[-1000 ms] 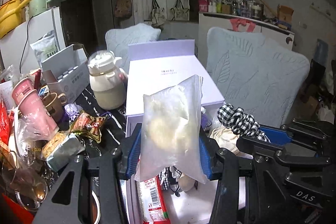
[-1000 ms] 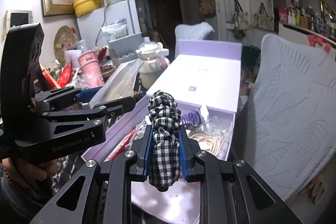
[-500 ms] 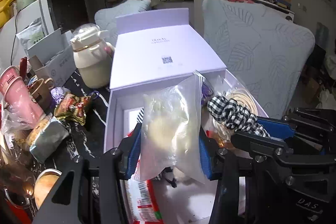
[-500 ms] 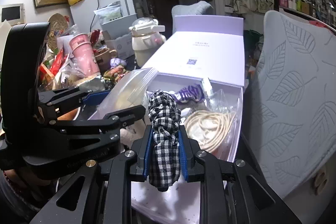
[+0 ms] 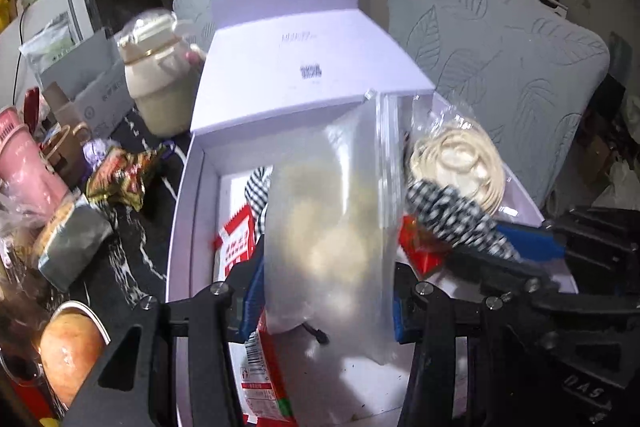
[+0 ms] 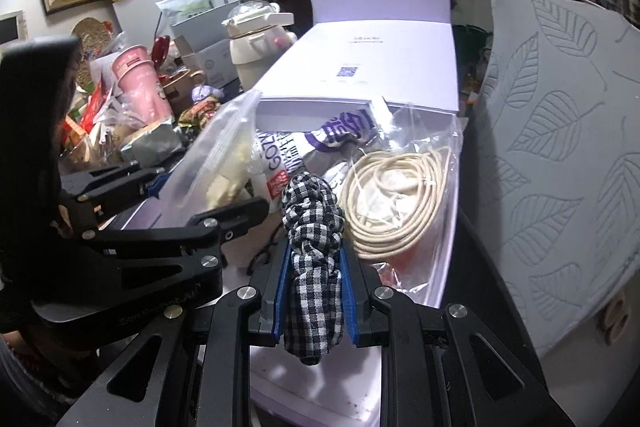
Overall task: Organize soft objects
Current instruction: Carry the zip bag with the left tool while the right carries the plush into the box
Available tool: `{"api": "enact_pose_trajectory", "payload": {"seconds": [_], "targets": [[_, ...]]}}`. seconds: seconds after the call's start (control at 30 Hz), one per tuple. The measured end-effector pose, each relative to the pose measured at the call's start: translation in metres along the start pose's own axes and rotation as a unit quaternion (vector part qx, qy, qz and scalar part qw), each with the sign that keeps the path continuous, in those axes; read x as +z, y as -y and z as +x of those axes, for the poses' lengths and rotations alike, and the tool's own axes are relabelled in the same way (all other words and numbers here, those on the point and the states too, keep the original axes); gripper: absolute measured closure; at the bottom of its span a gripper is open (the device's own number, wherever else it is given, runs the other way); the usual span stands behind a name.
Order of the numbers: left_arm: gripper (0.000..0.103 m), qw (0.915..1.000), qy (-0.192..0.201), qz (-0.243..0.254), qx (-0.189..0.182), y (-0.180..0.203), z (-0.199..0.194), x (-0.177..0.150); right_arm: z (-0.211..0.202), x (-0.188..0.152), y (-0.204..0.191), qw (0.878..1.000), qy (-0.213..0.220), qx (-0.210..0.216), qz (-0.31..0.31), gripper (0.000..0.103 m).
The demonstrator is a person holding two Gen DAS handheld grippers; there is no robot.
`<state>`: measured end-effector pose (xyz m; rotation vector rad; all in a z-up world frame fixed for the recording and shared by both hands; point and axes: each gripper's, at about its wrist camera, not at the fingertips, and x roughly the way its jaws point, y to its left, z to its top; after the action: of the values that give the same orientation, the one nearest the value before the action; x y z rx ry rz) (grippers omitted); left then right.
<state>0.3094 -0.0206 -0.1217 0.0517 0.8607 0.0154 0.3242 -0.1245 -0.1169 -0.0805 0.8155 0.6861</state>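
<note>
Your left gripper (image 5: 324,307) is clenched on a clear zip bag (image 5: 328,227), which stands upright, long axis vertical, above the open lavender box (image 5: 182,211). Your right gripper (image 6: 314,297) is clamped on a knotted black-and-white checked cloth (image 6: 314,227), long axis running along the jaws toward the box's far end. Inside the box lie a bagged cream cord coil (image 6: 394,203), red-and-white packets (image 5: 240,239) and a purple-printed pouch (image 6: 344,127).

Left gripper (image 5: 326,291) clamps a clear bag (image 5: 332,227) above the open box (image 5: 176,211).
</note>
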Motion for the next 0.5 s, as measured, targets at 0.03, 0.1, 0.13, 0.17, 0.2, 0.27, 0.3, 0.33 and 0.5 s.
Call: {"api": "enact_pose_trajectory", "payload": {"seconds": [0.03, 0.1, 0.13, 0.17, 0.2, 0.27, 0.3, 0.33, 0.5], "targets": [[0.055, 1.0000, -0.002, -0.001, 0.000, -0.0004, 0.0010, -0.0005, -0.0005, -0.0006, 0.0001, 1.000, 0.000, -0.005, 0.000, 0.080], [0.055, 1.0000, -0.005, -0.002, -0.001, -0.0006, 0.0013, -0.0008, -0.0005, -0.0019, 0.0005, 1.000, -0.004, -0.010, 0.001, 0.080], [0.055, 1.0000, -0.005, 0.000, 0.000, -0.0003, 0.0013, -0.0006, 0.0000, -0.0023, 0.0010, 1.000, -0.008, -0.012, 0.003, 0.080], [0.055, 1.0000, -0.006, 0.002, 0.001, 0.0003, 0.0014, -0.0009, 0.0007, -0.0029, 0.0014, 1.000, -0.010, -0.014, 0.004, 0.080], [0.055, 1.0000, -0.007, 0.003, 0.003, 0.0008, 0.0015, -0.0011, 0.0012, -0.0033, 0.0018, 1.000, -0.013, -0.015, 0.005, 0.080], [0.055, 1.0000, -0.009, 0.003, 0.003, 0.0008, 0.0013, -0.0010, 0.0021, -0.0028, 0.0011, 1.000, -0.017, -0.019, 0.005, 0.080], [0.055, 0.9999, -0.010, 0.003, 0.003, 0.0007, 0.0016, -0.0009, 0.0023, -0.0026, 0.0006, 1.000, -0.020, -0.022, 0.004, 0.080], [0.055, 0.9999, -0.013, 0.004, 0.003, 0.0009, 0.0021, -0.0010, 0.0025, -0.0023, 0.0003, 0.999, -0.021, -0.024, 0.003, 0.080], [0.055, 0.9996, -0.021, 0.013, 0.011, 0.0028, 0.0033, -0.0009, 0.0032, -0.0008, -0.0026, 0.999, -0.029, -0.036, -0.003, 0.079]]}}
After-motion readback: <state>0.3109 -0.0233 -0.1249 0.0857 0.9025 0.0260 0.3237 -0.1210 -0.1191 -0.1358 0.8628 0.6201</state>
